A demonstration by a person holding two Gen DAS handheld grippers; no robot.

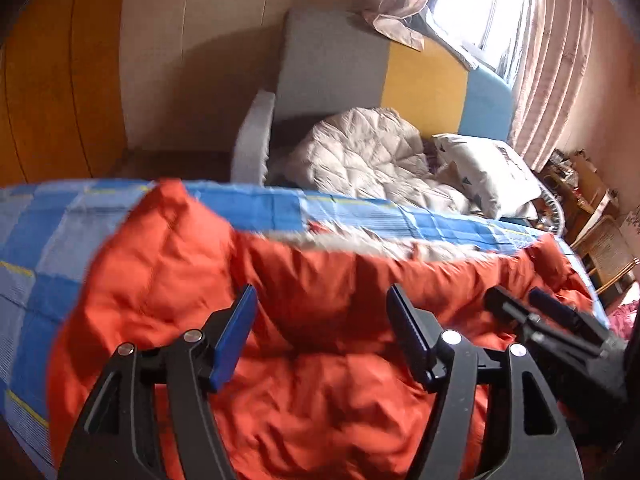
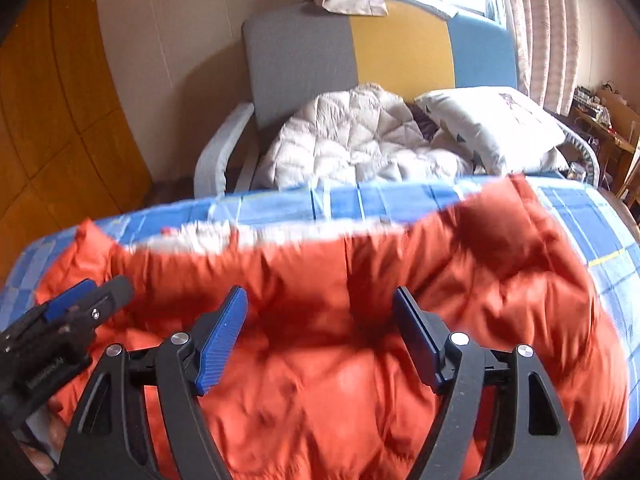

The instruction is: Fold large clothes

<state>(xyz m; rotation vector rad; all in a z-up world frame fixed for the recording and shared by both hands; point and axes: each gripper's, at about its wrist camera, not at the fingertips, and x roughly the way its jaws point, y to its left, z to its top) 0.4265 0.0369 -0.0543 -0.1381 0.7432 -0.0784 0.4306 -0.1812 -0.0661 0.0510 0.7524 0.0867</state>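
A large orange quilted jacket [image 1: 304, 280] with a pale fur trim lies spread across a surface covered by a blue checked sheet [image 1: 52, 232]; it also shows in the right wrist view [image 2: 460, 288]. My left gripper [image 1: 322, 304] is open just above the jacket, holding nothing. My right gripper [image 2: 320, 306] is open above the jacket, also empty. The right gripper shows at the right of the left wrist view [image 1: 536, 304], and the left gripper at the left of the right wrist view [image 2: 92, 288]. The frames are blurred.
Behind the sheet [image 2: 280, 204] stands a grey, yellow and blue chair [image 1: 332, 60] holding a pale quilted garment [image 1: 360, 152] and a patterned pillow [image 1: 480, 168]. A curtained window [image 1: 552, 52] is at the upper right, a cluttered desk [image 1: 580, 188] at the right.
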